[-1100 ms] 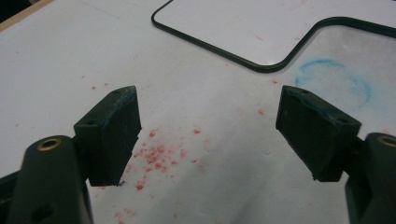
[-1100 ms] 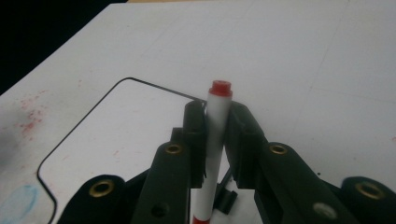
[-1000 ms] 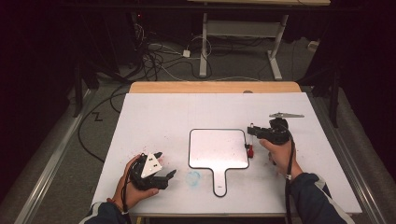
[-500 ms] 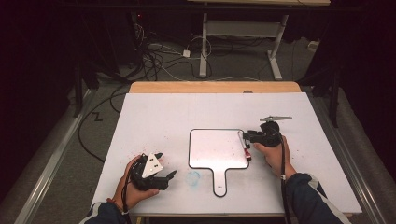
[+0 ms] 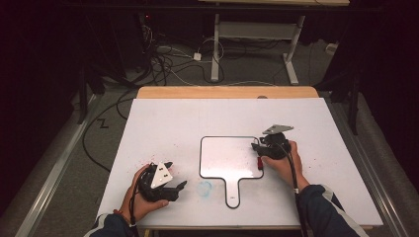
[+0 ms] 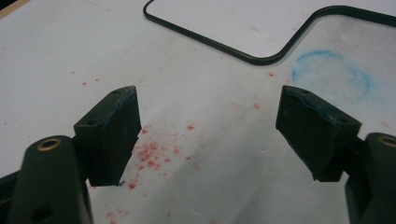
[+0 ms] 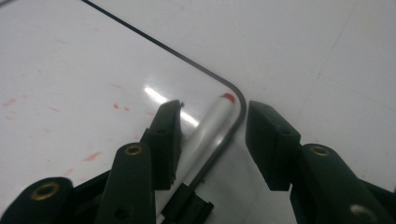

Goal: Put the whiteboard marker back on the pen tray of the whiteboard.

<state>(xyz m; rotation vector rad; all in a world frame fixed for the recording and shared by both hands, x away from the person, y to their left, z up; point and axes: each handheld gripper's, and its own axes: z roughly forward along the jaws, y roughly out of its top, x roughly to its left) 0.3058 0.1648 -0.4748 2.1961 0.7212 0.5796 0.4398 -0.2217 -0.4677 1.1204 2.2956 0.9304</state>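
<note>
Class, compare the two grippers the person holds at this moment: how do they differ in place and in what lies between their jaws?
The left gripper rests near the table's front edge, off the whiteboard; the right gripper sits at the whiteboard's right edge. The left gripper's jaws stand wide over bare, red-speckled table; the right gripper's jaws, just opening, have a red-tipped marker lying between them, unclamped. Both are black, hand-held and open.

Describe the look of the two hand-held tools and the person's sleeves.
Both tools are black. The left tool carries a light grey three-cornered plate on top; the right tool bears a darker grey one and trails a black cable along the forearm. Each has two blocky black jaws with brass-coloured rivets; the left pads show faint blue smears. The sleeves are dark navy with white stripes.
</note>
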